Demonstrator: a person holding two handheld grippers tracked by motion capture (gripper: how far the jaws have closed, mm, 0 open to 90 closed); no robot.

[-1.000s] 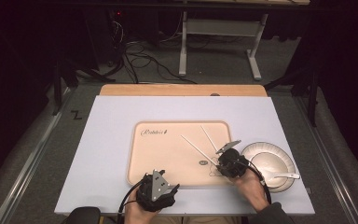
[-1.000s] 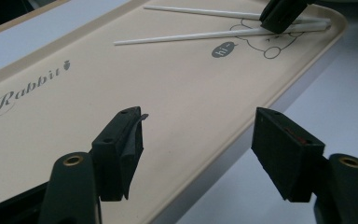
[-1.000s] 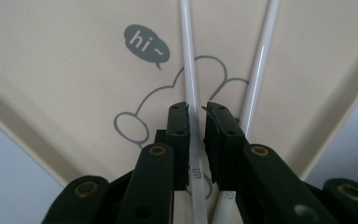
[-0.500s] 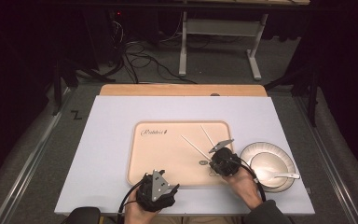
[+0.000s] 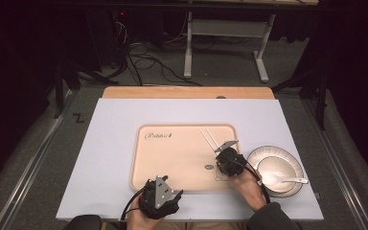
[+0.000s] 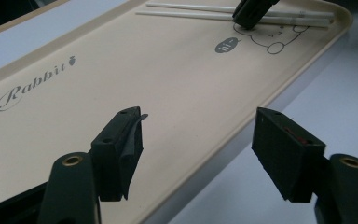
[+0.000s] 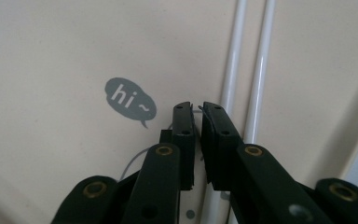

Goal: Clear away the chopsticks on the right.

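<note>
A beige tray point(image 5: 177, 158) printed "Rabbit" lies mid-table. Two white chopsticks point(image 5: 210, 139) rest side by side on its right part. My right gripper point(image 5: 219, 152) hovers low over the tray just left of the chopsticks point(image 7: 256, 84). Its jaws point(image 7: 196, 108) are shut with only a sliver between them and nothing in it; they have just eased apart a hair. In the left gripper view its black tip sits against the chopsticks point(image 6: 191, 14). My left gripper point(image 5: 161, 186) is open and empty at the tray's near edge point(image 6: 242, 116), its jaws point(image 6: 200, 121) straddling that rim.
A white bowl point(image 5: 275, 167) with a white spoon point(image 5: 282, 180) in it stands right of the tray, close to my right hand. The pale table top point(image 5: 110, 143) reaches past the tray on the left and far sides. Beyond it are floor cables and a desk frame.
The two chopsticks, splayed apart before, now lie parallel and close together. My right gripper shifted slightly left and farther up the tray. The left gripper stayed put.
</note>
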